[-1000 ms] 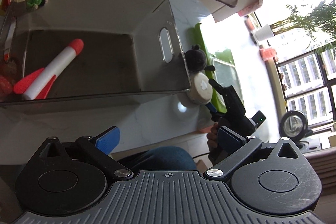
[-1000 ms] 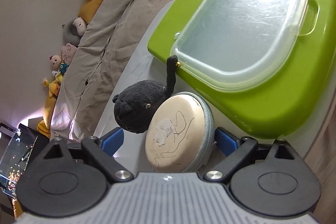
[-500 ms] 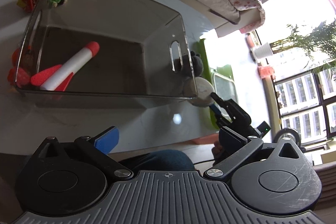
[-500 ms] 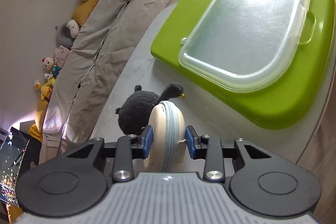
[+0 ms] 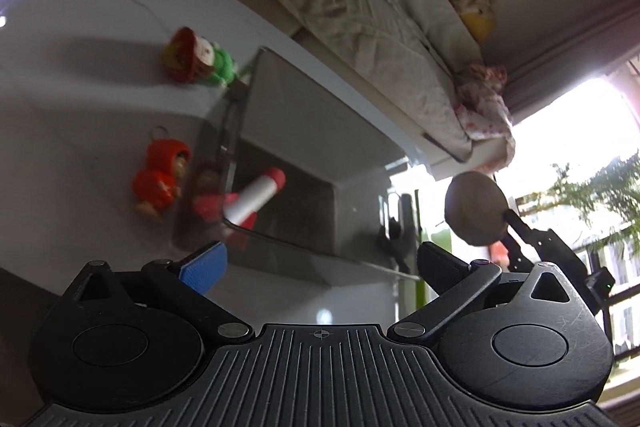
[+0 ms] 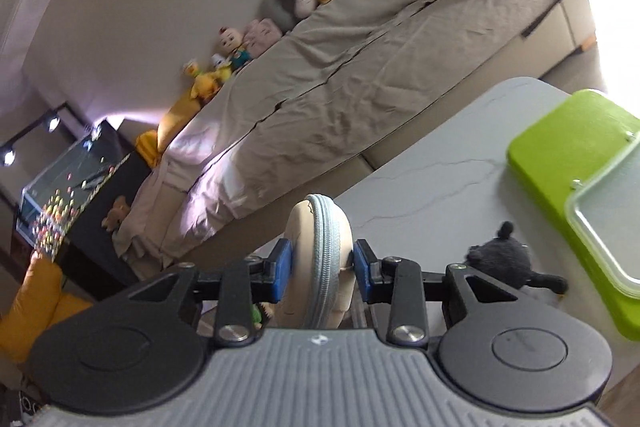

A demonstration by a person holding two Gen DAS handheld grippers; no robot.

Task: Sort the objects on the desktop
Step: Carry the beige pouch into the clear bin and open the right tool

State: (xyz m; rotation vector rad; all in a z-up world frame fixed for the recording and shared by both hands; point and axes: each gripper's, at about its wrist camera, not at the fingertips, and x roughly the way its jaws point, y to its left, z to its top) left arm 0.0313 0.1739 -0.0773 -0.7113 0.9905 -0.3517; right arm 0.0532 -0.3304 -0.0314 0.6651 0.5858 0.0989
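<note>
Beige and round, the zippered fabric pouch (image 6: 316,259) stands on edge, clamped flat-face to flat-face between the blue pads of the right gripper (image 6: 322,269), lifted clear of the white marble-patterned desk (image 6: 432,183). From the left wrist view it hangs to the right of the clear smoky plastic bin (image 5: 304,163), which holds a red-tipped white foam rocket (image 5: 256,199). It looks light, semi-stiff and slightly padded, so squeezing the faces is probably a sound hold; the grey zipper rim would likely slip. The left gripper (image 5: 320,263) is spread wide, carrying nothing. A black plush toy (image 6: 500,259) lies beside a lime-green case (image 6: 560,155). No legible writing shows anywhere.
</note>
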